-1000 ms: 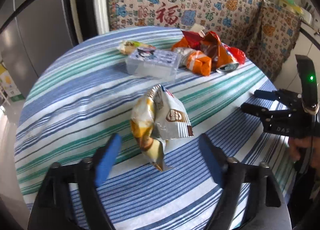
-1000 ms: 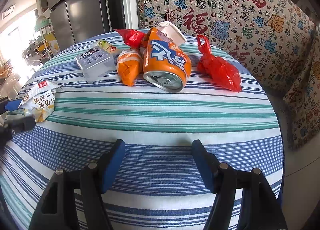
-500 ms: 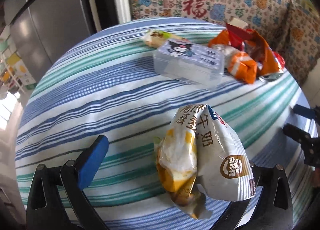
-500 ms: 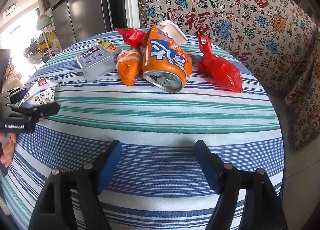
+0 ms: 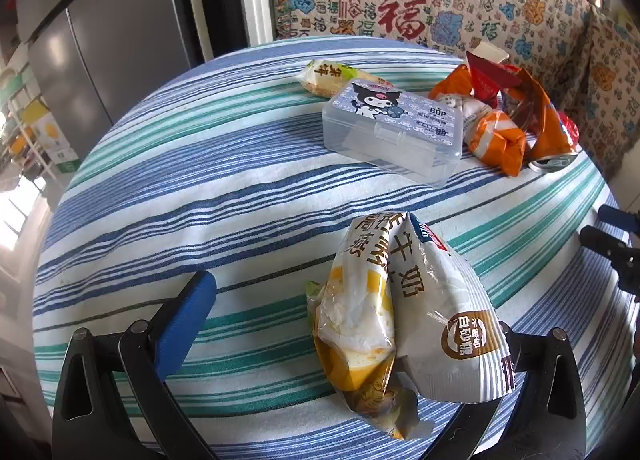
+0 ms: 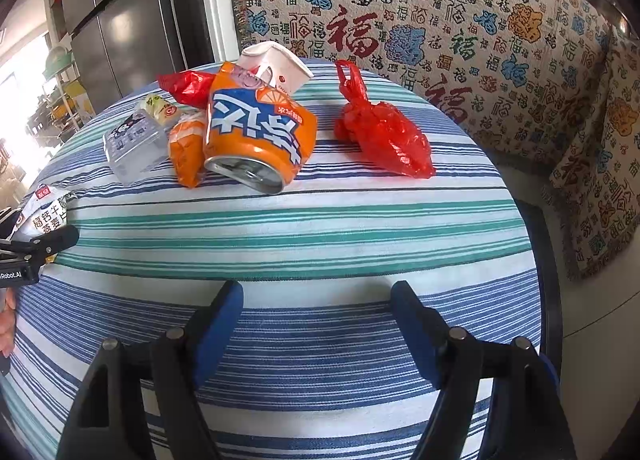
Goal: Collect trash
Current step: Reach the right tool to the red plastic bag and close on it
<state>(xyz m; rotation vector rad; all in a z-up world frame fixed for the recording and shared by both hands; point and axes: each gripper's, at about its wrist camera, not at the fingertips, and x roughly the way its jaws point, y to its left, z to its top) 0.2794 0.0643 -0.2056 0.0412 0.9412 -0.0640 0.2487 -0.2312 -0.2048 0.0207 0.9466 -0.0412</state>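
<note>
A crumpled white-and-yellow snack wrapper [image 5: 400, 308] lies on the striped round table [image 5: 200, 179]. It sits between the jaws of my left gripper [image 5: 344, 300], which is open wide. The wrapper leans over the right finger and hides its pad; the left pad stands well clear of it. My right gripper [image 6: 316, 296] is open over bare cloth with nothing in it. Beyond it lie a dented orange can [image 6: 256, 135], an orange wrapper [image 6: 186, 151], a red wrapper [image 6: 184, 83], a white paper cup [image 6: 276, 63] and a red plastic bag [image 6: 384, 139].
A clear plastic box [image 5: 392, 131] with a cartoon sticker sits mid-table, a green-and-white snack pack [image 5: 324, 77] behind it. A sofa with a patterned cover [image 6: 460, 19] curves round the far and right sides. A grey fridge [image 5: 100, 39] stands at the left.
My left gripper moved in on the snack wrapper and its jaws widened, so the wrapper now sits between them. My right gripper opened a little and crept toward the can.
</note>
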